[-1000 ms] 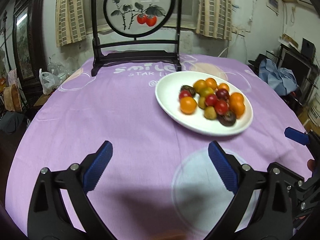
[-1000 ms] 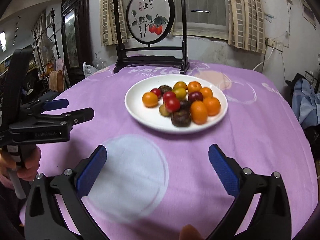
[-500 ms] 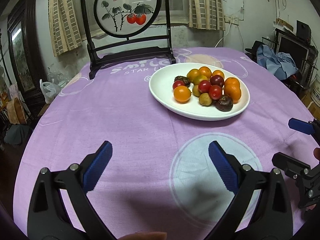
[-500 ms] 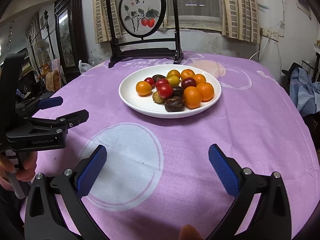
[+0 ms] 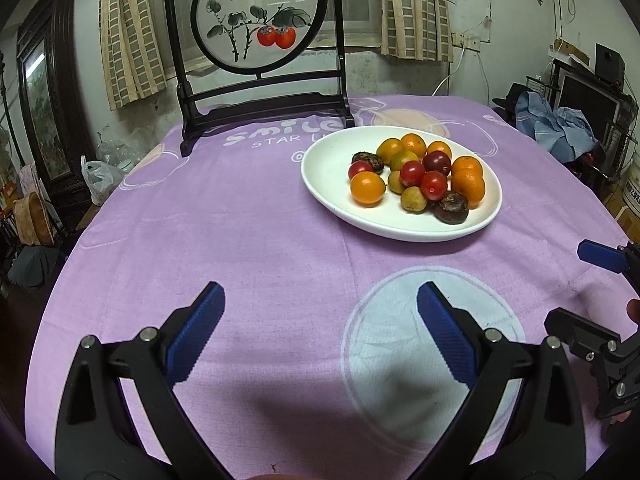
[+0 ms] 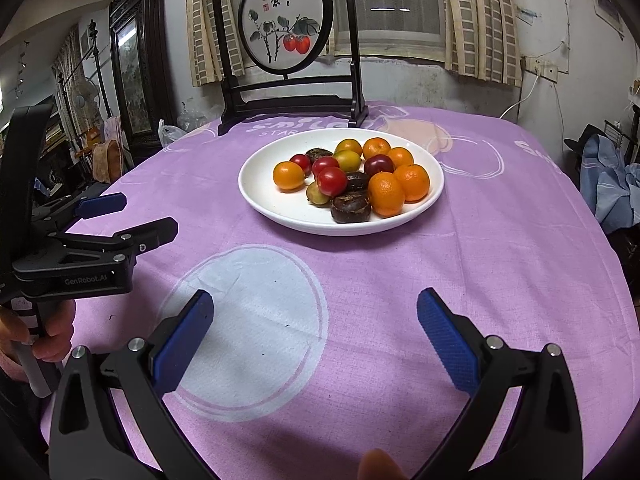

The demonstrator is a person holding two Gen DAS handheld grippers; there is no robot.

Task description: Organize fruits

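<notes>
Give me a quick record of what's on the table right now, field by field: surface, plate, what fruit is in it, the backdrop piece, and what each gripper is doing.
surface: round table under a purple cloth
plate: white plate, past both grippers
fruit: mixed small pieces all on the plate: orange citrus, red tomatoes, dark brown fruit, yellow-green ones
backdrop: round painted screen in a dark stand behind the plate
left gripper: open, empty, above the cloth
right gripper: open, empty, above the cloth
</notes>
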